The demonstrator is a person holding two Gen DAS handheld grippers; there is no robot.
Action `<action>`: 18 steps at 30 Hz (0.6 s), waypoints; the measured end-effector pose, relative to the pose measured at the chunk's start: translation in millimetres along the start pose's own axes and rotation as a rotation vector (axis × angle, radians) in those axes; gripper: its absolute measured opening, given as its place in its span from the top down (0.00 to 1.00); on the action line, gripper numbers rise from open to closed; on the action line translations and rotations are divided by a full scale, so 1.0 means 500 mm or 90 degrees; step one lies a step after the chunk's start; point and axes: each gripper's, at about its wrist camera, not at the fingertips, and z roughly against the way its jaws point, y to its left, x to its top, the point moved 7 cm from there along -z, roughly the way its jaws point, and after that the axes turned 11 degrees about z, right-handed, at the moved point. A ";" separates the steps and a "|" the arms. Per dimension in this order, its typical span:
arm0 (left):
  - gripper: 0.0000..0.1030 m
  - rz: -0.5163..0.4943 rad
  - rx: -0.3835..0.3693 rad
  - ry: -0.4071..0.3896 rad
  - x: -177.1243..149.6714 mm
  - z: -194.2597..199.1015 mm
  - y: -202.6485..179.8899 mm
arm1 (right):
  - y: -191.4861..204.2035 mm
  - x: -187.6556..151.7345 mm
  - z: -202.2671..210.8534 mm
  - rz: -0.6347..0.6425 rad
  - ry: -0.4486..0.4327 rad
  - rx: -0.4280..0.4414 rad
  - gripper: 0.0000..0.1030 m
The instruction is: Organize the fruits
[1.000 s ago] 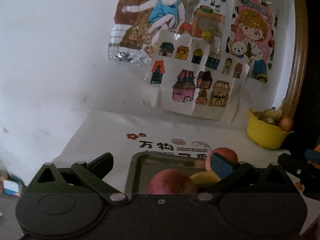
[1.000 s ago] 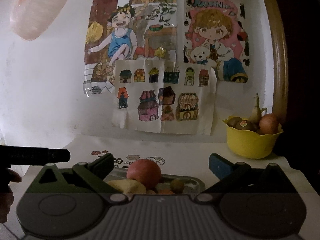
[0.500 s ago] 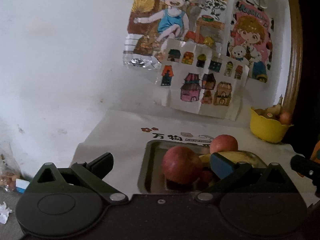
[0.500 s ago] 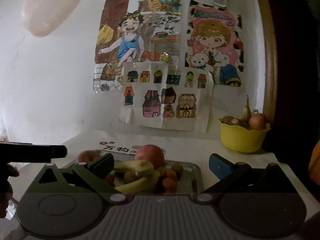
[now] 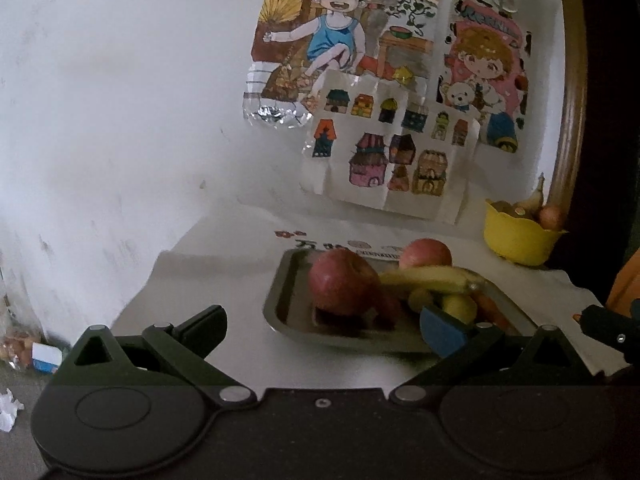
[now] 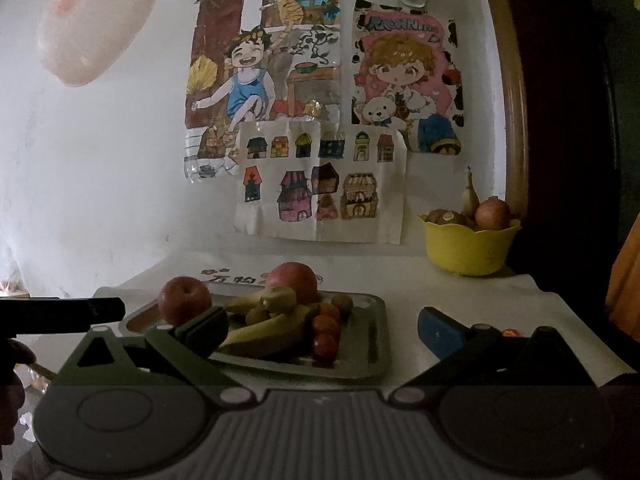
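Fruit tray (image 6: 376,344) at 12 o'clock; both fingers spread, empty. Take the near apple (image 5: 344,282) squarely, clear of bananas (image 6: 264,330).

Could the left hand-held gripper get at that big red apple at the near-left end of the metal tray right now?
Probably yes. The left hand-held gripper is open and empty, and the apple sits just ahead at the tray's near-left end with nothing between them.
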 end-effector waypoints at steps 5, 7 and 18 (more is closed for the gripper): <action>0.01 0.005 -0.005 0.006 -0.027 0.017 -0.010 | 0.005 -0.009 0.017 0.008 0.003 -0.011 0.00; 0.01 0.009 -0.004 0.009 -0.035 0.022 -0.013 | 0.005 -0.012 0.025 0.003 -0.003 -0.005 0.00; 0.01 -0.001 0.011 -0.003 -0.040 0.042 -0.026 | -0.015 -0.026 0.032 -0.023 -0.007 -0.001 0.00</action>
